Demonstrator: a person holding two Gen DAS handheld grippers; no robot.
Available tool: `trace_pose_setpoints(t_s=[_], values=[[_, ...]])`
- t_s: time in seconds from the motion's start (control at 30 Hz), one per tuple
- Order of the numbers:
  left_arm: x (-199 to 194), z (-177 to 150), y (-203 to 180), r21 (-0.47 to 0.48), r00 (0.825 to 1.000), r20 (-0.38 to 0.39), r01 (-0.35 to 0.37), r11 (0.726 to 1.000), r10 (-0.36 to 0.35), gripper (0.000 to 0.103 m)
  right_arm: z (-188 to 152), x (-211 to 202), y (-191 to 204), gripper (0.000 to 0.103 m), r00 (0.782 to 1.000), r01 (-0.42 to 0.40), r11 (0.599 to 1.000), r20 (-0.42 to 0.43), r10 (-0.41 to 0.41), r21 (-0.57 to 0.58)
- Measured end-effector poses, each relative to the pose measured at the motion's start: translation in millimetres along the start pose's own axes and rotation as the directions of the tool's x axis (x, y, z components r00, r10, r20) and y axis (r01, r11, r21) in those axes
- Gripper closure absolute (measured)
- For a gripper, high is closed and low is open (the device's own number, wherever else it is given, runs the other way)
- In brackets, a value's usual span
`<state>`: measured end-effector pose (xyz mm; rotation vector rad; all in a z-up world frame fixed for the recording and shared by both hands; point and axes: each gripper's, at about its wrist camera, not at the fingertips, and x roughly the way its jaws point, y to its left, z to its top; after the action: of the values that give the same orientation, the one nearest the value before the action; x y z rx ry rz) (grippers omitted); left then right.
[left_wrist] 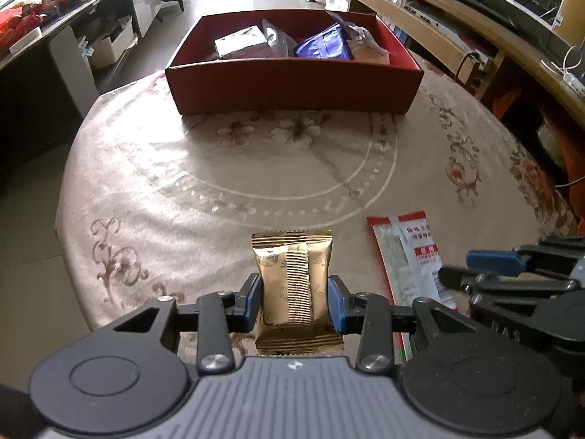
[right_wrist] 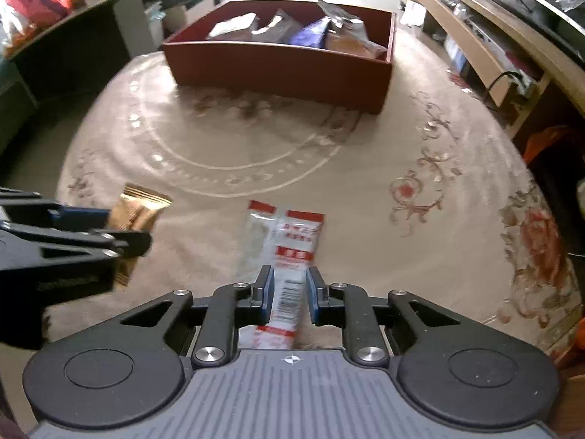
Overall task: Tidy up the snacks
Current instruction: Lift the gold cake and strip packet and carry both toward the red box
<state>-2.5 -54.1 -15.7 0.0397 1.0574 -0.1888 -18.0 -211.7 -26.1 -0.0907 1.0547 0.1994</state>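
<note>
- Left wrist view: our left tongs (left_wrist: 295,301) are clamped on the gold packet (left_wrist: 294,278), pads pressing its two long sides near the middle. The packet's far end points at the red box (left_wrist: 292,87), which sits at the far side of the surface (left_wrist: 164,168).
- We judge the step in hand is carrying the packet to the box. To do it well: keep the squeeze steady, clear the near wall, release over the open left part.
- Count here: one gold packet, one red-and-white sachet (left_wrist: 409,256), one box holding at least four wrapped snacks.
- Right wrist view: our right tongs (right_wrist: 289,294) are clamped on the sachet (right_wrist: 289,252) at its near end, so most of its length sticks out ahead; it may droop, so lift it high over the wall.
- Count here: two tongs, the left (right_wrist: 109,226) beside us with its packet (right_wrist: 137,212); one box (right_wrist: 278,69). No loose snacks lie on the surface.
</note>
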Motion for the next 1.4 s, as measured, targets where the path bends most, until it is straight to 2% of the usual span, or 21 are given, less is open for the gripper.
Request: trace_pose_setpoints(t_s=[0.1, 0.13, 0.23, 0.37, 0.43, 0.47, 0.53, 0.6, 0.73, 0.97, 1.0, 1.03, 1.07, 1.1, 1.13, 1.17, 1.23, 1.3, 1.33, 1.4], values=[[3.8, 2.1, 8.1, -0.033, 1.0, -0.012, 0.025, 0.999, -0.026, 0.063, 0.9, 7.4, -2.4, 0.055, 1.0, 0.0, 1.0, -0.021, 0.0, 0.008], [5.6, 2.3, 9.7, -0.042, 0.999, -0.016, 0.029, 0.999, -0.03, 0.063, 2.1, 8.8, -1.9, 0.043, 1.0, -0.001, 1.0, -0.018, 0.001, 0.016], [9.6, 0.7, 12.7, -0.055, 0.998, -0.033, 0.05, 0.997, -0.052, 0.063, 7.3, 16.9, 1.3, 0.024, 0.998, -0.04, 0.997, -0.052, 0.044, 0.061], [15.0, -2.3, 19.6, -0.073, 0.996, -0.054, 0.065, 0.995, -0.069, 0.063, 2.7, 27.9, 18.3, 0.022, 0.995, -0.015, 1.0, -0.099, 0.018, 0.023], [15.5, -3.1, 20.9, -0.078, 0.995, -0.062, 0.075, 0.994, -0.08, 0.063, -2.3, 37.6, 22.3, 0.025, 0.991, 0.007, 1.0, -0.135, -0.006, 0.006], [14.7, -3.0, 20.6, -0.075, 0.995, -0.061, 0.079, 0.994, -0.084, 0.063, -3.6, 38.4, 26.8, 0.026, 0.992, 0.025, 0.999, -0.127, -0.028, -0.026], [11.5, -3.4, 20.0, -0.068, 0.995, -0.052, 0.084, 0.994, -0.088, 0.063, -3.6, 34.9, 29.7, 0.041, 0.994, 0.012, 0.999, -0.111, -0.016, -0.036], [7.4, -3.9, 19.7, -0.058, 0.996, -0.037, 0.082, 0.995, -0.084, 0.063, -3.1, 31.5, 29.4, 0.046, 0.994, 0.014, 0.999, -0.105, -0.017, -0.03], [3.0, -2.8, 22.2, -0.065, 0.996, -0.022, 0.086, 0.994, -0.087, 0.063, -6.3, 23.4, 27.4, 0.049, 0.995, 0.012, 1.0, -0.095, -0.014, -0.018], [-3.8, 1.5, 22.0, -0.073, 0.995, -0.001, 0.101, 0.992, -0.101, 0.063, -7.3, -0.8, 13.0, 0.054, 1.0, 0.01, 0.998, -0.02, -0.009, 0.063], [-4.1, 2.0, 21.8, -0.073, 0.995, 0.0, 0.102, 0.992, -0.102, 0.063, -7.4, -3.8, 10.2, 0.077, 1.0, 0.003, 0.997, -0.01, -0.002, 0.079], [-3.8, 2.3, 21.5, -0.073, 0.995, -0.001, 0.102, 0.992, -0.102, 0.063, -7.6, -5.2, 5.9, 0.094, 1.0, -0.017, 0.995, -0.012, 0.018, 0.1], [-3.3, 2.4, 21.6, -0.074, 0.995, -0.003, 0.101, 0.992, -0.102, 0.063, -8.3, -4.3, 1.8, 0.094, 0.999, -0.041, 0.991, -0.017, 0.044, 0.128], [-2.8, 2.1, 22.0, -0.076, 0.995, -0.004, 0.101, 0.992, -0.102, 0.063, -8.9, -1.1, 0.4, 0.089, 0.999, -0.038, 0.991, -0.033, 0.042, 0.129], [-2.4, 2.1, 22.3, -0.079, 0.995, -0.005, 0.101, 0.992, -0.102, 0.063, -9.4, 3.3, 0.5, 0.072, 0.999, -0.019, 0.992, -0.044, 0.025, 0.123], [-2.1, 2.2, 22.5, -0.083, 0.995, -0.007, 0.102, 0.991, -0.103, 0.063, -9.5, 6.6, 0.1, 0.065, 0.999, -0.001, 0.992, -0.045, 0.007, 0.125], [-2.1, 2.3, 23.4, -0.088, 0.994, -0.007, 0.108, 0.99, -0.109, 0.063, -6.0, 9.7, -2.6, 0.042, 0.999, -0.011, 0.986, -0.046, 0.019, 0.168], [-2.7, 2.5, 25.7, -0.095, 0.994, 0.0, 0.106, 0.99, -0.106, 0.063, -2.8, 9.2, 0.2, 0.028, 0.997, -0.058, 0.976, -0.034, 0.067, 0.212], [-2.6, 2.8, 28.4, -0.101, 0.994, 0.002, 0.107, 0.989, -0.108, 0.063, -0.7, 10.3, 5.4, 0.026, 0.997, -0.071, 0.975, -0.027, 0.079, 0.212], [-2.8, 2.3, 37.1, -0.123, 0.994, 0.004, 0.112, 0.986, -0.112, 0.063, 3.9, 18.0, 19.7, 0.022, 0.997, -0.044, 0.98, -0.047, 0.054, 0.192]])
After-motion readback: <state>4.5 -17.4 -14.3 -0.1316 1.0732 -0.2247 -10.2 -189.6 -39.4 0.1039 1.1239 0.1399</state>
